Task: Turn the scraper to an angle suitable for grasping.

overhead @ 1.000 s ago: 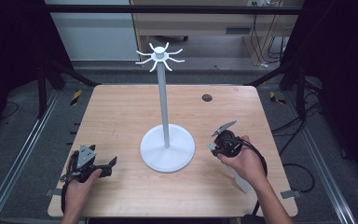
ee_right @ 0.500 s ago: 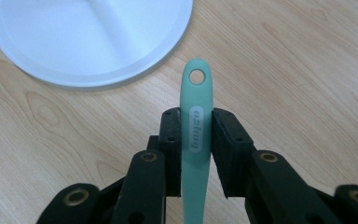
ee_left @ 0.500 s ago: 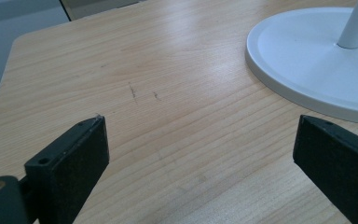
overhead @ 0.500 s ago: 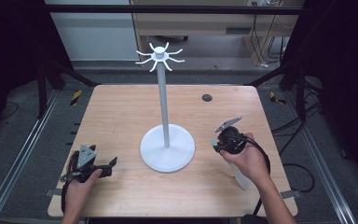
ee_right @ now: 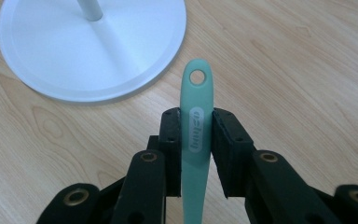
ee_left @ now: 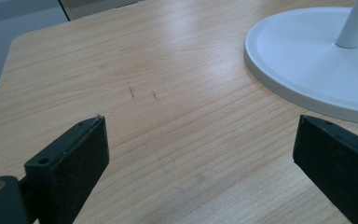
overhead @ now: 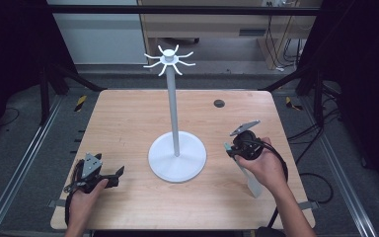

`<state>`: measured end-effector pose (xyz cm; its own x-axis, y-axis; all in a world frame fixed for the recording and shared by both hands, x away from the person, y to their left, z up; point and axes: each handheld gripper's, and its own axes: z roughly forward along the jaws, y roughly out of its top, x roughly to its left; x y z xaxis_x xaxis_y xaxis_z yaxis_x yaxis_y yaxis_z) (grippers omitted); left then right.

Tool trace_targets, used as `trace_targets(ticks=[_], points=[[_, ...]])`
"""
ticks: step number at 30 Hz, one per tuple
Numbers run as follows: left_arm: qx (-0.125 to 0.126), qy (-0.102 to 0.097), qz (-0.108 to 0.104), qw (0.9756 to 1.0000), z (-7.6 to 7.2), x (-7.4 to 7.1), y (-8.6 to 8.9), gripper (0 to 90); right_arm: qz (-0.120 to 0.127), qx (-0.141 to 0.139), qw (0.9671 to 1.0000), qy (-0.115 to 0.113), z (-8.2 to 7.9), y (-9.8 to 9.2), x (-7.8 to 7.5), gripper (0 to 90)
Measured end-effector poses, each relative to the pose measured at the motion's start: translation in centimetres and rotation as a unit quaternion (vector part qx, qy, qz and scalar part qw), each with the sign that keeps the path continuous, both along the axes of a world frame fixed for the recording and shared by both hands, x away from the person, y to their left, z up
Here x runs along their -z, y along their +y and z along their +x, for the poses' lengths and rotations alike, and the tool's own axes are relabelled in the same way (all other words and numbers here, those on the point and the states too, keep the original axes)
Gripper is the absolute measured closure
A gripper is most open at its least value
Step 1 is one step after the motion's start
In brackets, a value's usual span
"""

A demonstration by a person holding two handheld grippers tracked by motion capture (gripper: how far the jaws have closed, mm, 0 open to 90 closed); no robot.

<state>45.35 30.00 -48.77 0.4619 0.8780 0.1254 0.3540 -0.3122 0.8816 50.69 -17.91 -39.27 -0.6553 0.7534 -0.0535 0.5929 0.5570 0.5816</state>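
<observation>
Now we grip a mint-green plastic utensil handle with a hanging hole (ee_right: 195, 126) in our right gripper (ee_right: 196, 119), jaws clenched on it, at the high view's lower right beside the white metal hook stand (overhead: 176, 157). Our left gripper (overhead: 109, 176) rests at lower left on the wooden tabletop (overhead: 128, 118), jaws spread, nothing between them.

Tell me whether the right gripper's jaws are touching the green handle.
Touching. In the right gripper view, the right gripper has both black pads pressed against the sides of the green handle, no gap either side.
</observation>
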Motion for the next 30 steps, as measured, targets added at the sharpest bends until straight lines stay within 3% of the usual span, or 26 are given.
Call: trace_targets(ticks=[30], points=[[0.000,0.000,-0.001,1.0000,0.0,0.0,0.0,3.0,0.045,0.005,0.9970,-0.063,0.5,0.2,-4.1,74.4]])
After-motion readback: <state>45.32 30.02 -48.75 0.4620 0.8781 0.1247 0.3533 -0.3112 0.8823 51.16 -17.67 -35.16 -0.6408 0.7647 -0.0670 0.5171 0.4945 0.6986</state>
